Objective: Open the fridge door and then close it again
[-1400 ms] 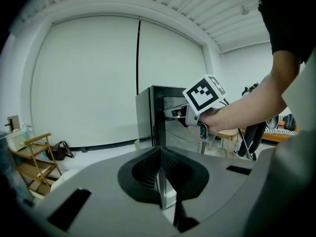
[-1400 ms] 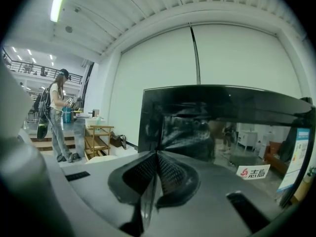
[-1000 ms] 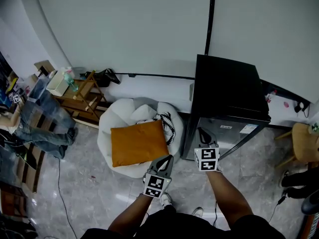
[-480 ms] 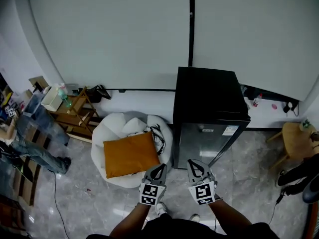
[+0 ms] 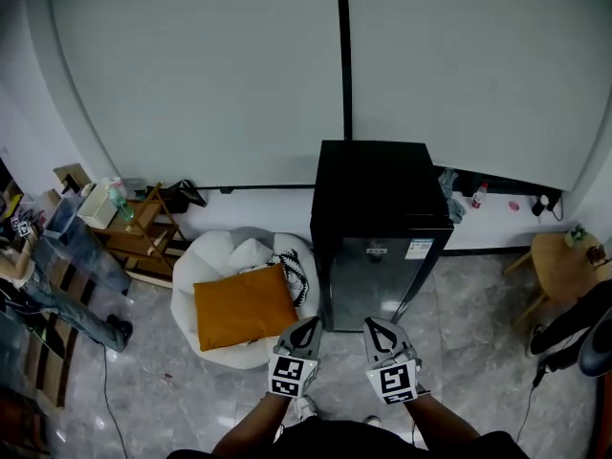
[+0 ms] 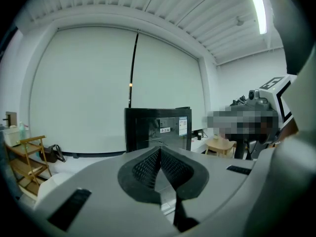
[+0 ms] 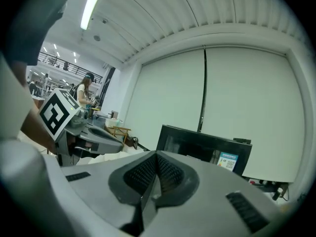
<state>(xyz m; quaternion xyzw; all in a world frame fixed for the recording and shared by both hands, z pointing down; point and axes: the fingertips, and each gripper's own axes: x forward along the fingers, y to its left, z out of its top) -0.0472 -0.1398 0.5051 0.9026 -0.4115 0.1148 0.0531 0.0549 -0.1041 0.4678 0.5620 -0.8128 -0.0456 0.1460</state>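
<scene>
A small fridge (image 5: 376, 247) with a black top and a steel front stands against the white wall, and its door looks shut. Both grippers hover in front of it, apart from it, side by side low in the head view. My left gripper (image 5: 305, 329) is shut with nothing in it, and so is my right gripper (image 5: 375, 327). In the left gripper view the fridge (image 6: 158, 128) lies straight beyond the closed tips (image 6: 159, 150). From the right gripper view, the fridge (image 7: 202, 146) shows past the closed tips (image 7: 156, 155).
A white beanbag (image 5: 215, 266) with an orange cushion (image 5: 244, 305) sits left of the fridge. A wooden rack (image 5: 143, 223) stands further left, near a person (image 5: 72, 251). A round wooden stool (image 5: 564, 266) is at the right. Cables run across the marble floor.
Both grippers have drawn back from the fridge front, the right one further. The head view has swung so that the fridge stands square and central.
</scene>
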